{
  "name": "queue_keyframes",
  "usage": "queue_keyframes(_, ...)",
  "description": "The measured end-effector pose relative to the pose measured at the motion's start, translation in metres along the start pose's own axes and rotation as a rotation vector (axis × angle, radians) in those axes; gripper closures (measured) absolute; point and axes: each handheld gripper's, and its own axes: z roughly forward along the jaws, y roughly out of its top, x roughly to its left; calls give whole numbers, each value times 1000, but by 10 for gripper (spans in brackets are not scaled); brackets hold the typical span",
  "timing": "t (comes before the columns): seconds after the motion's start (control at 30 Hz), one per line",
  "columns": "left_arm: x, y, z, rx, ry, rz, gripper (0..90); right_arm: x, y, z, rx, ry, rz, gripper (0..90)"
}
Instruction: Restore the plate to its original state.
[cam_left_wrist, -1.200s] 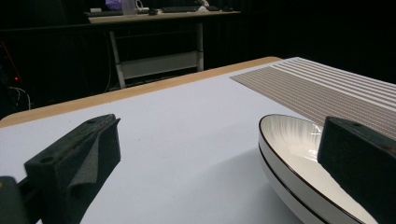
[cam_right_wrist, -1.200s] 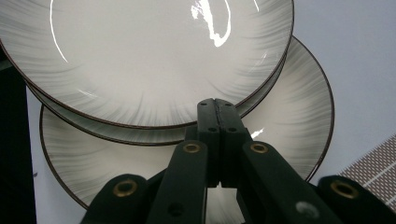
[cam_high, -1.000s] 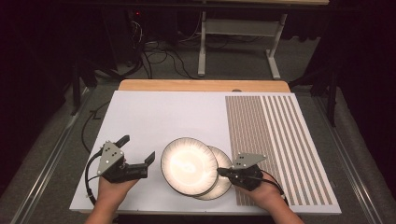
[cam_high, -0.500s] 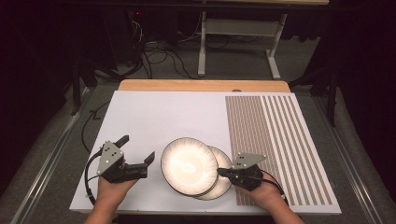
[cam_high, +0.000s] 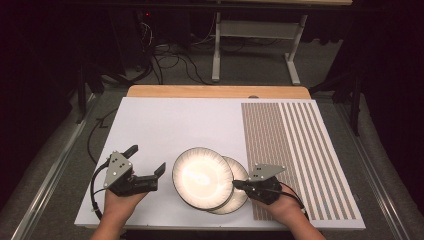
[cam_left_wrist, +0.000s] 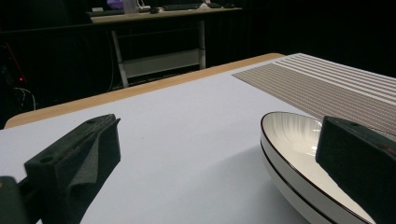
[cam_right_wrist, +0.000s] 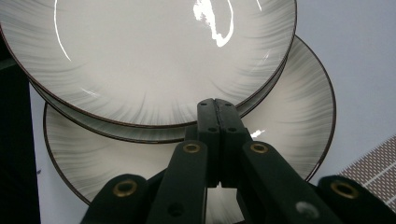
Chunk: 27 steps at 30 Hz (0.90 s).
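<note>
Bottom center of the high view: top plate overlaps lower plate. Right gripper, jaws closed and empty, tips at their right edge. Left gripper wide open, left of them.

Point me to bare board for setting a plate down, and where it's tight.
Free: the white board behind the plates, from the wooden strip to the striped mat, which is bare too. Tight: the near edge, where the upper plate overlaps the lower plate between the open left tool and shut right tool.
</note>
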Motion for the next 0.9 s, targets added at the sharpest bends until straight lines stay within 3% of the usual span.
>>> queue_keyframes(0.9,2,1,-2,3,3,3,6,-3,-2,-3,6,-9,6,900)
